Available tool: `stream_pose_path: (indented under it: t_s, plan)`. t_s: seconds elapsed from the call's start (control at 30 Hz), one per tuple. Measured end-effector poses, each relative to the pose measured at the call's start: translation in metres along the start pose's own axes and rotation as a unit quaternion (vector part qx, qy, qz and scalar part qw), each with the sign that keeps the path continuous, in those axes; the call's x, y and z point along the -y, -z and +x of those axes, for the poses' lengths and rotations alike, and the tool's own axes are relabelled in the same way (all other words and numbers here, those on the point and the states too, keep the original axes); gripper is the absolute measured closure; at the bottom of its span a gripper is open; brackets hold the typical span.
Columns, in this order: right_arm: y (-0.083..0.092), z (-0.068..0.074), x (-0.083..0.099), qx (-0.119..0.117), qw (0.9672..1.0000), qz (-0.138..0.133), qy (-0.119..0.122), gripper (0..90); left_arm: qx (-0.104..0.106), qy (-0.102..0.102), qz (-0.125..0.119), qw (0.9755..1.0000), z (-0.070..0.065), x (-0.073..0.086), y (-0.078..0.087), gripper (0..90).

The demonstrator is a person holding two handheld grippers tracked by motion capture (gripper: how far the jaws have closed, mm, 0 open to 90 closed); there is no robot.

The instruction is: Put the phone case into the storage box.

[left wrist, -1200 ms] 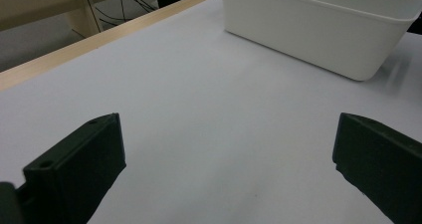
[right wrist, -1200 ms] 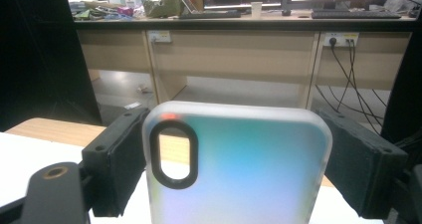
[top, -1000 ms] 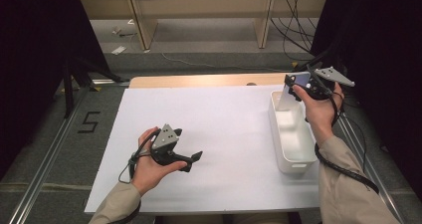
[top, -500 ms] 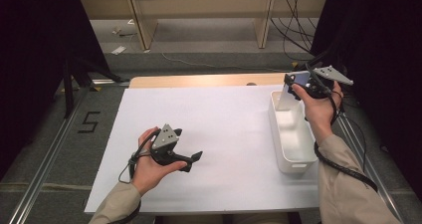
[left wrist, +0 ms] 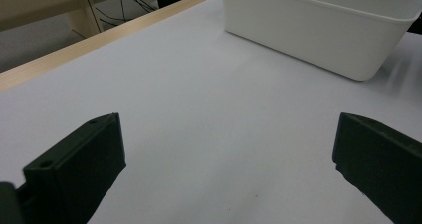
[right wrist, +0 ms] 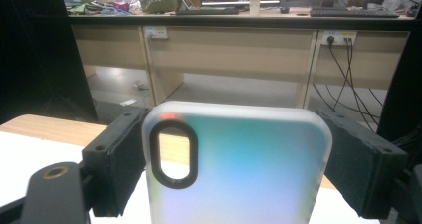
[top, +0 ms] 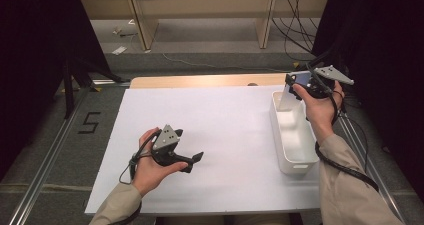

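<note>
A translucent phone case (right wrist: 239, 169) with a black-rimmed oval camera hole stands upright between my right gripper's (right wrist: 234, 159) two black jaws, which press on its side edges. From the high view, the right gripper (top: 299, 85) holds the phone case (top: 288, 96) over the far end of a white bin (top: 299, 162). Near the front left of the white table sheet (top: 225, 130), my left gripper (top: 192, 161) rests in the hand, jaws wide apart with nothing between them. In the left gripper view, the left gripper (left wrist: 229, 174) points across the sheet toward the bin (left wrist: 318, 32).
The white sheet covers a wooden table whose far edge (top: 200, 80) shows as a tan strip. Desk legs and cables (top: 295, 25) lie on the floor beyond. A metal rail (top: 45, 165) runs along the left side, next to a floor mark shaped like a 5 (top: 90, 122).
</note>
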State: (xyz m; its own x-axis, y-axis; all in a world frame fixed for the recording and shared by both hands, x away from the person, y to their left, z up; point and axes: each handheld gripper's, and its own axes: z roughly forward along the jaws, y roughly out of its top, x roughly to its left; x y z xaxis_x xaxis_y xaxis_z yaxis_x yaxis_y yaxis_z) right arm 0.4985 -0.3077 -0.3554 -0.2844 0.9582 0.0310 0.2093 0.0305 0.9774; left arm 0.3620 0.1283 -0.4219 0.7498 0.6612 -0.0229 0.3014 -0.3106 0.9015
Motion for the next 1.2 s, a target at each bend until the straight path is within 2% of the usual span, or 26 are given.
stream_pose_path:
  t_s: [1.2]
  plan:
    - [-0.0086, -0.0028, 0.0039, 0.005, 0.9999, 0.011, 0.002, 18.1, 0.001, 0.000, -0.001, 1.0000, -0.0001, -0.0001, -0.0002, 0.0]
